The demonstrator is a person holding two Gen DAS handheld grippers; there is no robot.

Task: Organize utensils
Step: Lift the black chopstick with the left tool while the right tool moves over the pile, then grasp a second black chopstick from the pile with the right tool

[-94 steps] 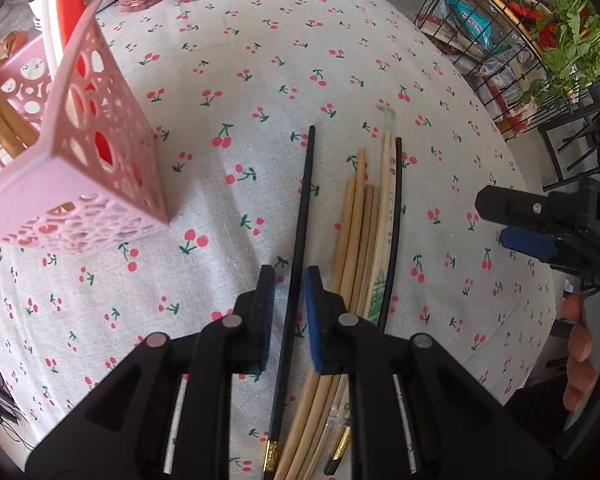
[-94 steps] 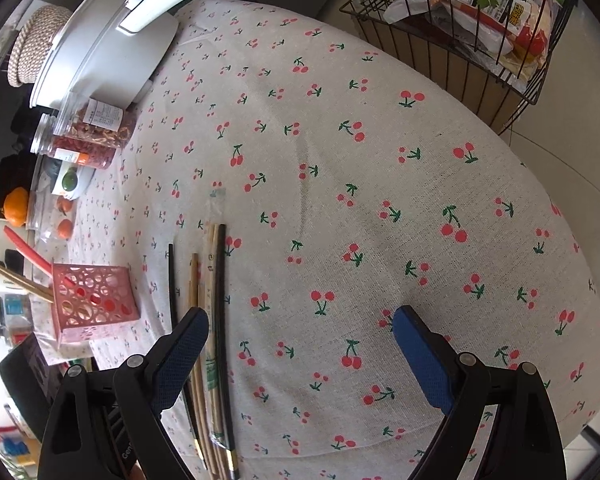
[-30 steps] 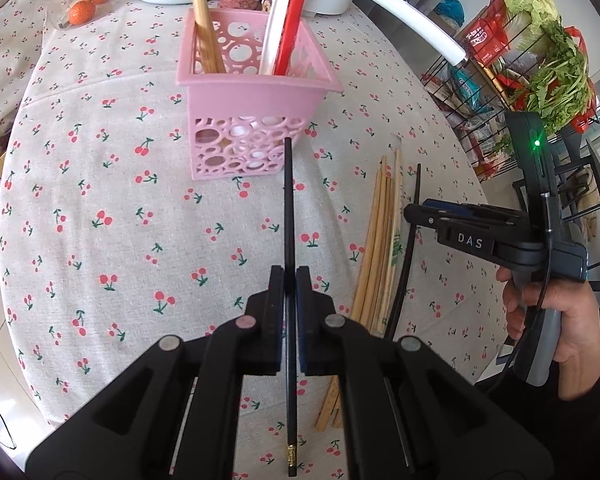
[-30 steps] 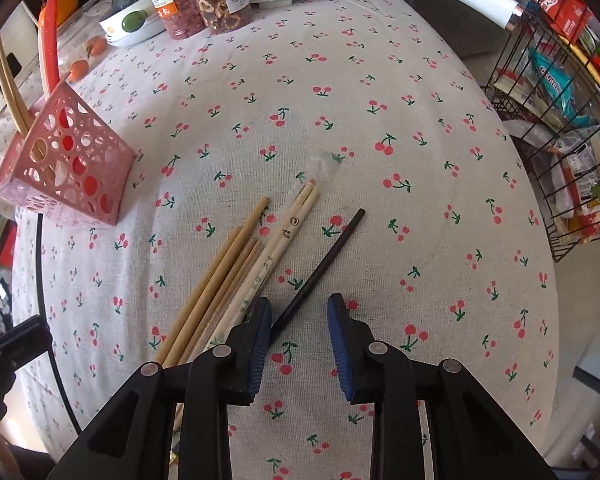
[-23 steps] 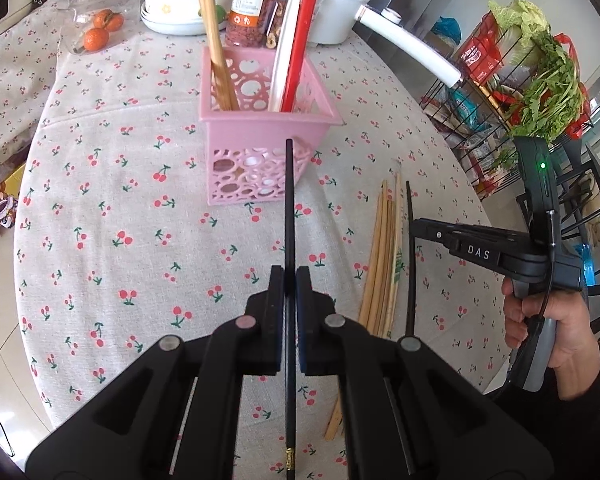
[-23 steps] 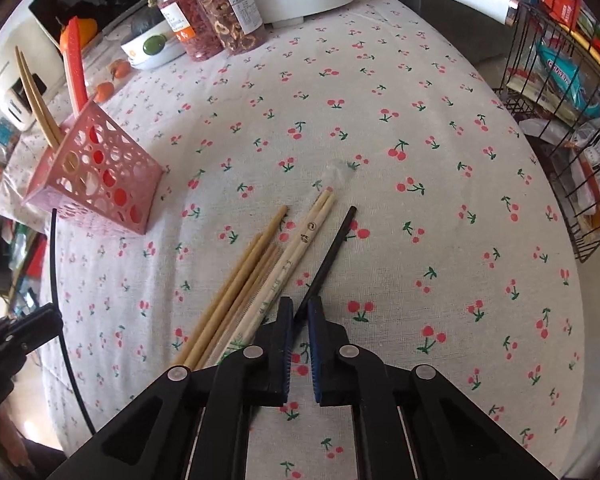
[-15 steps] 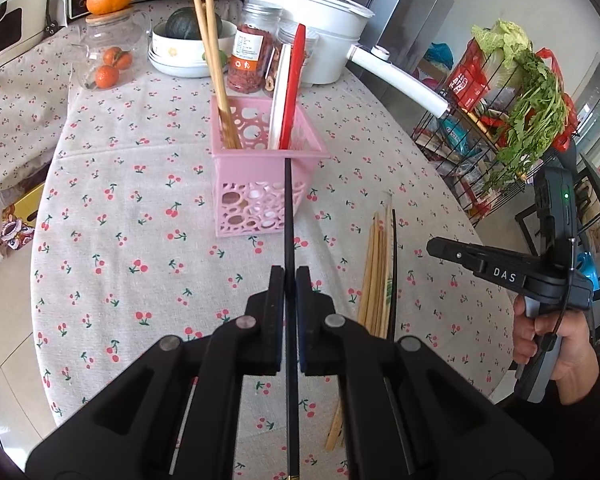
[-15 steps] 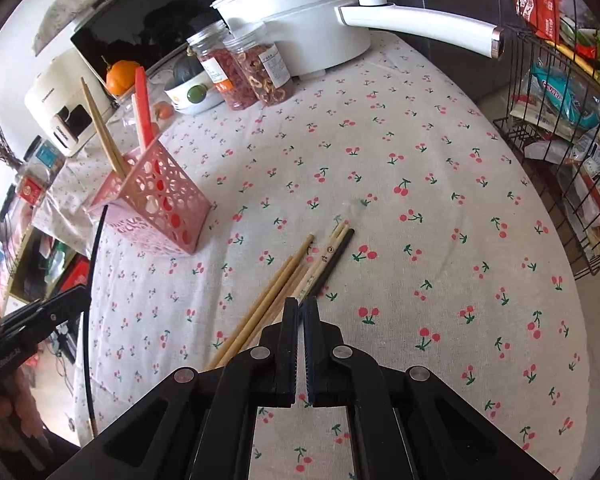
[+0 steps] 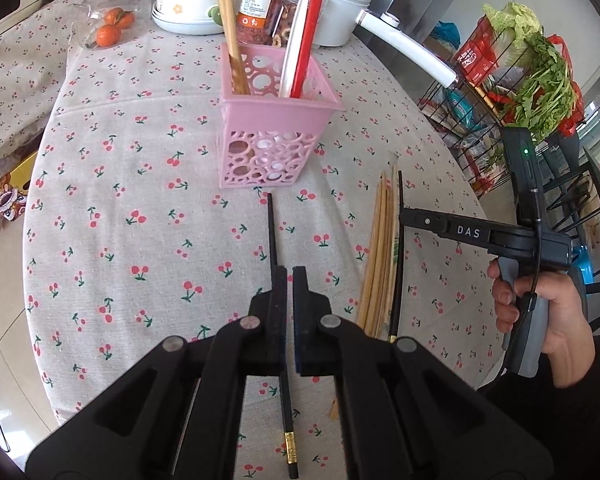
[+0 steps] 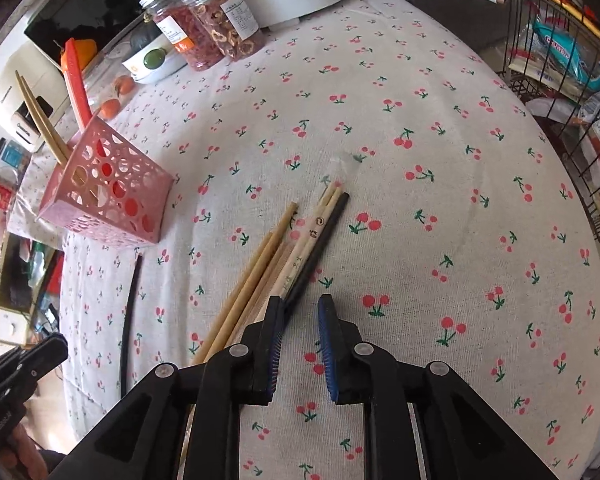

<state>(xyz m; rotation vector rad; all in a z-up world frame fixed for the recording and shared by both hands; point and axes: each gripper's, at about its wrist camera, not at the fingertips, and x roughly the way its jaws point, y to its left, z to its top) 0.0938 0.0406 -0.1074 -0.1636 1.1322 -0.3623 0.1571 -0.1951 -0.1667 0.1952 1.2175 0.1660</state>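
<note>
My left gripper (image 9: 287, 280) is shut on a black chopstick (image 9: 273, 236) and holds it above the cherry-print cloth, tip toward the pink basket (image 9: 278, 128). The basket holds wooden chopsticks (image 9: 230, 32) and a red and a white utensil. In the right wrist view the jaws of my right gripper (image 10: 300, 314) are opening just over the cloth. A second black chopstick (image 10: 320, 240) lies flat there, its near end against the left finger, unpressed. Bamboo chopsticks (image 10: 256, 276) lie beside it. The left gripper (image 10: 28, 354) shows at the far left.
A white pot with a long handle (image 9: 404, 48), two jars (image 10: 204, 36), a bowl (image 9: 184, 4) and oranges (image 9: 110, 32) stand behind the basket. A wire rack of vegetables (image 9: 540, 76) stands off the table's right edge. A hand (image 9: 540, 312) holds the right gripper.
The right gripper closed at the black chopstick on the cloth, then its jaws parted again; that chopstick still lies there. The left gripper kept its chopstick, tilting slightly.
</note>
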